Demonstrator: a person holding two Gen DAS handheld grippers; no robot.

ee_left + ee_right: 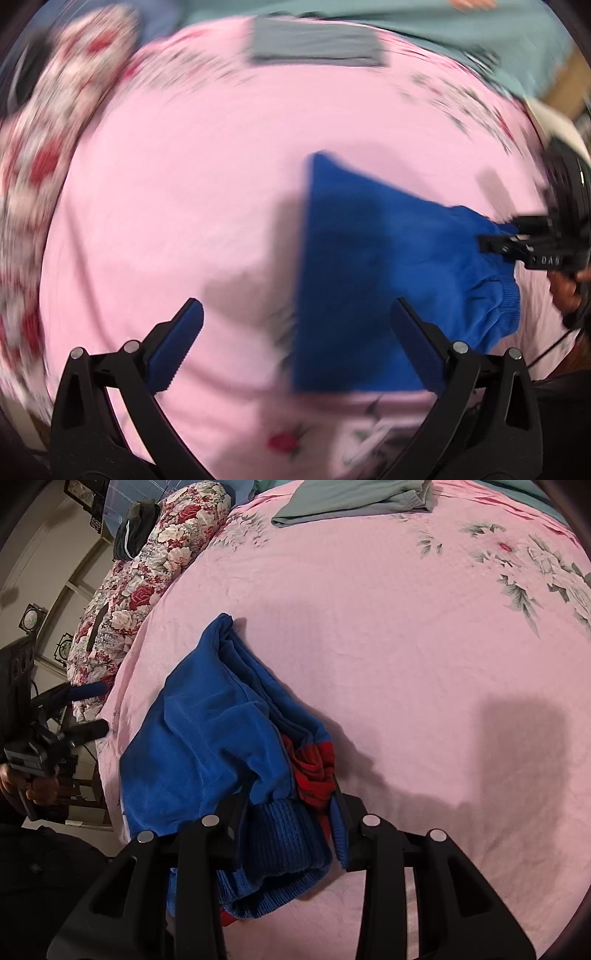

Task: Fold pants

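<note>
1. Pants (207, 731), blue with a red lining showing at the waist, lie bunched on a pink bedsheet (406, 646) near the bed's edge, partly folded into a thick stack.

2. The right gripper (291, 812) clamps the ribbed waistband (280, 834); its jaws sit narrow with the knit cloth between them, the rest of the garment trailing away across the sheet.

3. The left gripper (295, 325) hangs above the bed with its jaws spread wide and nothing between them. Its own view is smeared by motion blur; the right wrist view shows it off to the side, past the mattress edge and apart from the cloth.

4. Judged from the lumpy layers, the fold is only partway done and the legs are not yet squared.

5. Risk: with only one end pinched, a pull from the right gripper could drag the whole bundle and undo the layers rather than flatten them, since nothing pins the far end.

6. Risk: the pile sits near the edge, so a tug toward that side could slide it off the bed.

7. Risk: the thick waistband may slip from the jaws if lifted, its bulk leaving little bite.

8. Grey-green garment (354, 498) and floral pillow (147, 572) lie well apart from the work.
</note>
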